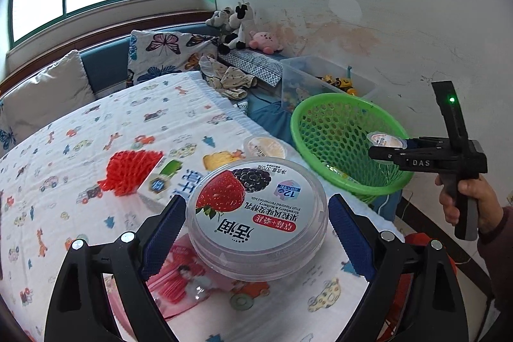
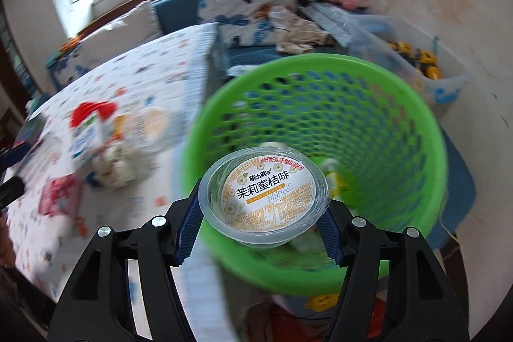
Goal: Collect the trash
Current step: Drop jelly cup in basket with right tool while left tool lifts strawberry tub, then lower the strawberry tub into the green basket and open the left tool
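Clamped between the left gripper's (image 1: pixel 256 223) two blue ribbed pads sits one round clear-plastic yogurt tub (image 1: pixel 258 220) with a strawberry-and-berry foil lid, just beside the green perforated plastic basket (image 1: pixel 320 169). One smaller clear jelly cup (image 2: pixel 264 197) with an orange-printed lid is pinched in the right gripper (image 2: pixel 261 213), over the basket's mouth. Only the left view shows a second sealed cup (image 1: pixel 264 146) on the printed quilt (image 1: pixel 96 130) near the basket; the right view is blurred there.

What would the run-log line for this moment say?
left gripper: shut on yogurt tub | right gripper: shut on jelly cup, over green basket
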`<state>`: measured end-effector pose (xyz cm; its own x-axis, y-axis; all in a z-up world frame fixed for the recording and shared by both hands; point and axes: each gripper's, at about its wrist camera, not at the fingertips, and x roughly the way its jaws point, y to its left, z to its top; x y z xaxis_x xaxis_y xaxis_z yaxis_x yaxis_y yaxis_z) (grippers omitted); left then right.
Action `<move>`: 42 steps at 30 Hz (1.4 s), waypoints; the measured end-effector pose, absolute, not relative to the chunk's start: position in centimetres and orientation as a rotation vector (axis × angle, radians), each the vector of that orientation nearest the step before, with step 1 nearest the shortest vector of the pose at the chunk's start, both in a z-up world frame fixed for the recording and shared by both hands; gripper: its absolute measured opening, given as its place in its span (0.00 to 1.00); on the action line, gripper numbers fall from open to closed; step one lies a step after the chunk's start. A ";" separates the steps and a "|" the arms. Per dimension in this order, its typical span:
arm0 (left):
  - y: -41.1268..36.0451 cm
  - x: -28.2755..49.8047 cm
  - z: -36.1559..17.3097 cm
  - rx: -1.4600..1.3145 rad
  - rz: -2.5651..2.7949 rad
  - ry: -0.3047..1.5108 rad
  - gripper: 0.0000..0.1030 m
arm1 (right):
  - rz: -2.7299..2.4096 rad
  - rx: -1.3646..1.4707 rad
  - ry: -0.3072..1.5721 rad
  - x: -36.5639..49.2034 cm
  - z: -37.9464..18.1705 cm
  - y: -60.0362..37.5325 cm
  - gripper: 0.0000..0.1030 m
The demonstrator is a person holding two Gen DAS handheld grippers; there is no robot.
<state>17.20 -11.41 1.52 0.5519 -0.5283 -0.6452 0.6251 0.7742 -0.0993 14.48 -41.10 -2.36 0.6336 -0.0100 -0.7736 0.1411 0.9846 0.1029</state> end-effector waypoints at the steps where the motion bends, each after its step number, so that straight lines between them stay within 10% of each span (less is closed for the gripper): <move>1: -11.9 17.3 1.6 0.151 -0.688 0.711 0.84 | -0.103 0.163 0.879 14.5 -2.5 -41.9 0.63; 42: -34.9 19.8 -1.1 0.275 -0.855 0.850 0.87 | -0.200 0.267 0.749 5.3 -0.5 -49.7 0.82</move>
<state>19.83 -34.93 -1.11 0.3614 -0.5503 -0.7527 0.7555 0.6459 -0.1095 5.34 -49.71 -0.46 0.7159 -0.0841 -0.6932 0.2731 0.9473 0.1672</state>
